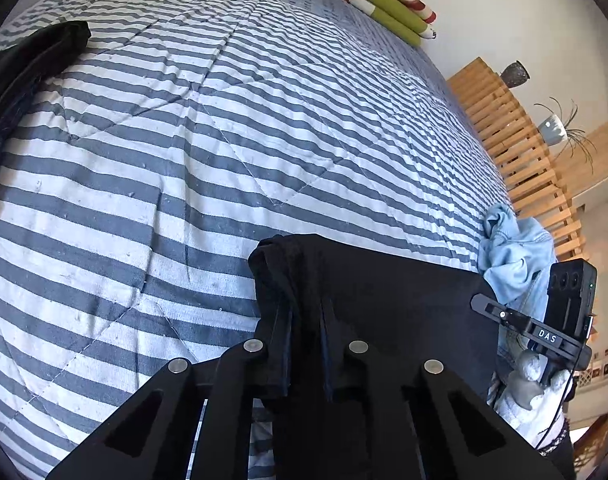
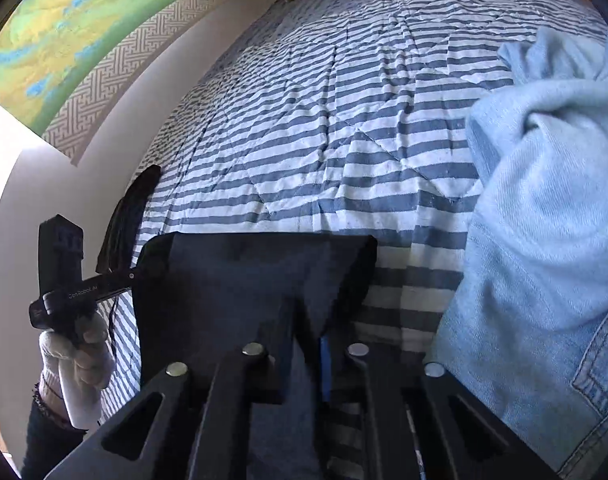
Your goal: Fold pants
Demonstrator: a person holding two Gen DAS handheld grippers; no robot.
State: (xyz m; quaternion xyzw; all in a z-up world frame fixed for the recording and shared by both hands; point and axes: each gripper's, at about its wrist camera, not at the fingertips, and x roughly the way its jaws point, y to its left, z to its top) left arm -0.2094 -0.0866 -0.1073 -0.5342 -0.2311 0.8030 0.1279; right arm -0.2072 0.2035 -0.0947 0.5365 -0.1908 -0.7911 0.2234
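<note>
Black pants (image 1: 384, 300) are pinched at one edge by both the left gripper (image 1: 306, 344) and the right gripper (image 2: 306, 344). "DAS" and "GenRobot.AI" are read on the grippers. One light denim garment (image 2: 544, 200) is seen beside them.

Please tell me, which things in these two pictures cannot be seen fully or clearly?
- Black pants, left wrist view: lower part hidden behind the left gripper.
- Same pants, right wrist view: the right gripper covers the pinched edge.
- Light blue denim garment, right wrist view: cut off by the right edge.
- Dark folded cloth, left wrist view: cut off at the left edge.
</note>
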